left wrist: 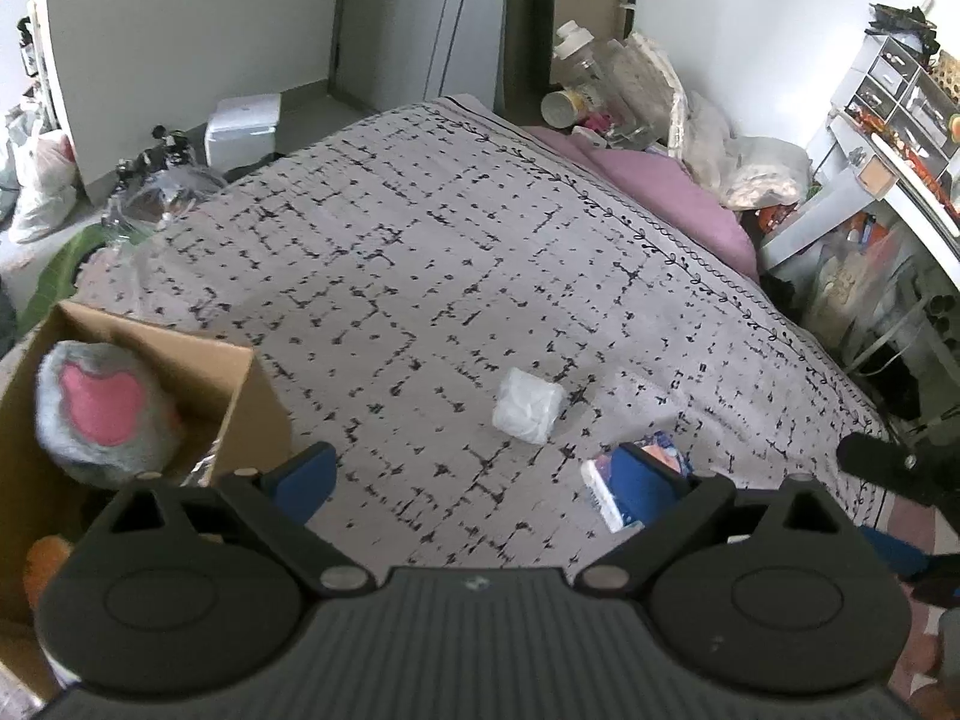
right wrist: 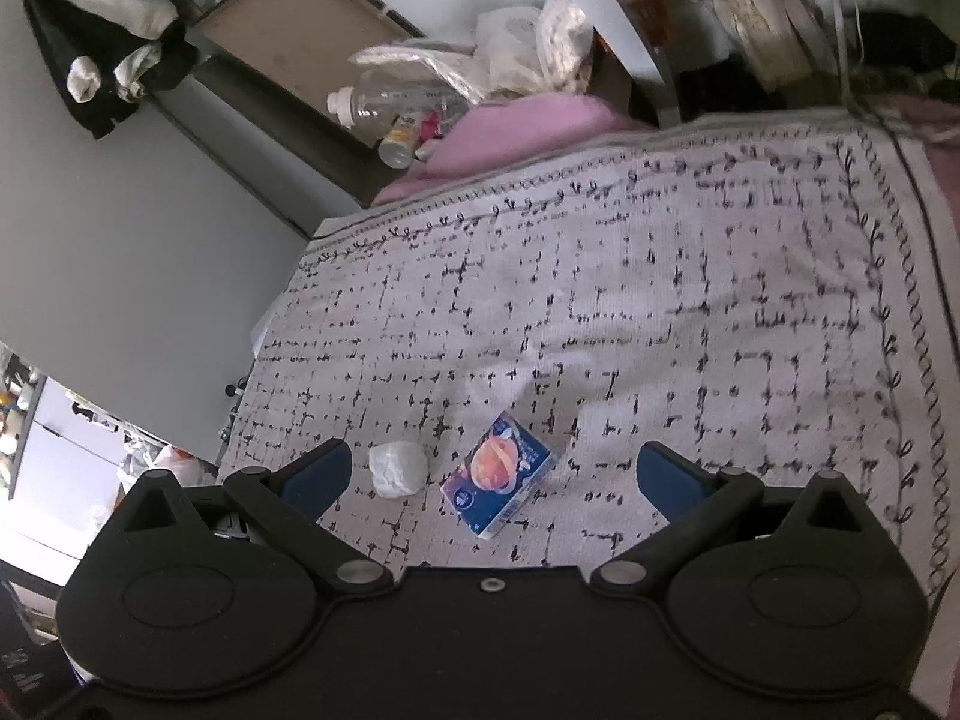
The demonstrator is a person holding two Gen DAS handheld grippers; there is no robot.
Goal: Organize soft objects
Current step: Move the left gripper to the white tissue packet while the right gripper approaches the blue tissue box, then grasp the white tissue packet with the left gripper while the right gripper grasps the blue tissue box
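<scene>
A white soft wad (left wrist: 528, 405) lies on the patterned bedspread (left wrist: 420, 252), with a blue tissue pack (left wrist: 606, 492) to its right, partly behind my finger. A cardboard box (left wrist: 234, 378) at the left holds a grey and pink plush toy (left wrist: 102, 408). My left gripper (left wrist: 474, 474) is open and empty above the bed, just short of the wad. In the right wrist view the wad (right wrist: 397, 468) and the blue pack (right wrist: 498, 474) lie between the fingers of my right gripper (right wrist: 507, 474), which is open, empty and above them.
A pink sheet (left wrist: 678, 198) with bottles and plastic bags (left wrist: 606, 90) lies at the bed's far side. Cluttered white shelves (left wrist: 888, 138) stand at the right. A white box (left wrist: 243, 126) and bags lie on the floor at the left. Something orange (left wrist: 48, 564) is in the box.
</scene>
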